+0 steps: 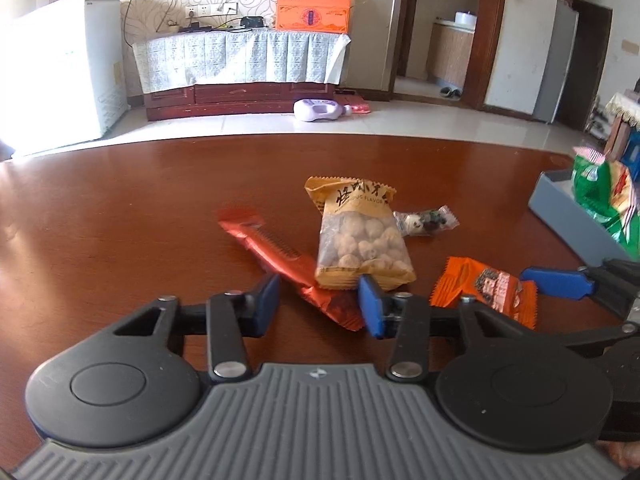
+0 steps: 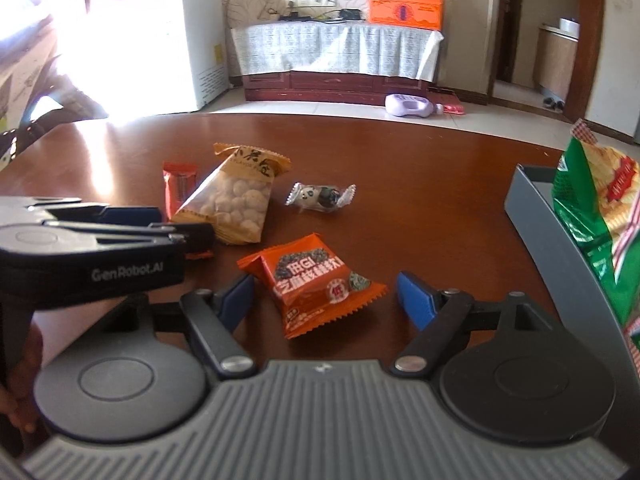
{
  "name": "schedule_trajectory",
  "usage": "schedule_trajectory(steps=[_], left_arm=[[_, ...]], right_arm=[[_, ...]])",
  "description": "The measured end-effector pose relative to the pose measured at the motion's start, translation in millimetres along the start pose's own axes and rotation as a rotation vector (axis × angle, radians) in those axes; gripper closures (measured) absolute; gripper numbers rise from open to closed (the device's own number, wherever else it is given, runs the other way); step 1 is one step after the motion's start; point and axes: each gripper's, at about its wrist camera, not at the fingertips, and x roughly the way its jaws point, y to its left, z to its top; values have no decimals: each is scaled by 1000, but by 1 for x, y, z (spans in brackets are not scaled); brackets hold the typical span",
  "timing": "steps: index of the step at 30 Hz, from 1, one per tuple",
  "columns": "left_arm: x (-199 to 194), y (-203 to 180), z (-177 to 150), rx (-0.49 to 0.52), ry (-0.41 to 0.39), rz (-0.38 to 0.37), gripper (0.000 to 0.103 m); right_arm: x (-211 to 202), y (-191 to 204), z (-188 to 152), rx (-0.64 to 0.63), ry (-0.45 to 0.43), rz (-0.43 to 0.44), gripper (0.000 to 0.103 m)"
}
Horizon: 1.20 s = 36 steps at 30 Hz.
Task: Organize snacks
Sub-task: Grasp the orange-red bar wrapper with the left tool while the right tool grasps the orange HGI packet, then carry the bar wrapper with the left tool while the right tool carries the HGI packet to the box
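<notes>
Jaws of my left gripper half-apart astride red snack bar, right gripper wide around orange packet, untouched, grey tray at right holding green chip bag

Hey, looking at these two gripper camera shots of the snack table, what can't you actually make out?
- Gray box: cut off by the right edge in both views; the green chip bag hides its inside.
- Red snack bar: the nut bag covers its middle; in the right wrist view the left gripper hides its near end.
- Panda candy: print too small to read.
</notes>
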Motion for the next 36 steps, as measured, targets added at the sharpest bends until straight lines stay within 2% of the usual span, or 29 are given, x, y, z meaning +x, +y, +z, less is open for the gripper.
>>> schedule_trajectory(steps=[1,4,8,10,16,20,27,36], left_arm=[[0,2,0,-9,-2,-4,63],[-1,4,-1,-26,-6,-20,70],[-6,8,-3,-34,-7,-25,73],[-10,10,-6,-38,-5,-30,74],[-28,19,-11,-46,1,12,78],[-47,14,-10,-25,-31,31,79],[-71,-12,-10,23,-52,24,80],[-94,-57,-8,96,-95,7,80]], right_arm=[[-1,-1,1,-2,-4,5,39],[-5,-2,2,1,-3,29,54],[-13,0,1,-12,7,40,56],[-20,0,-1,-18,5,49,61],[-33,-7,-3,-9,-3,52,62],[-44,-5,-1,-12,-17,74,62],[-72,1,-3,-35,-51,89,62],[-122,-17,3,-10,-152,60,62]])
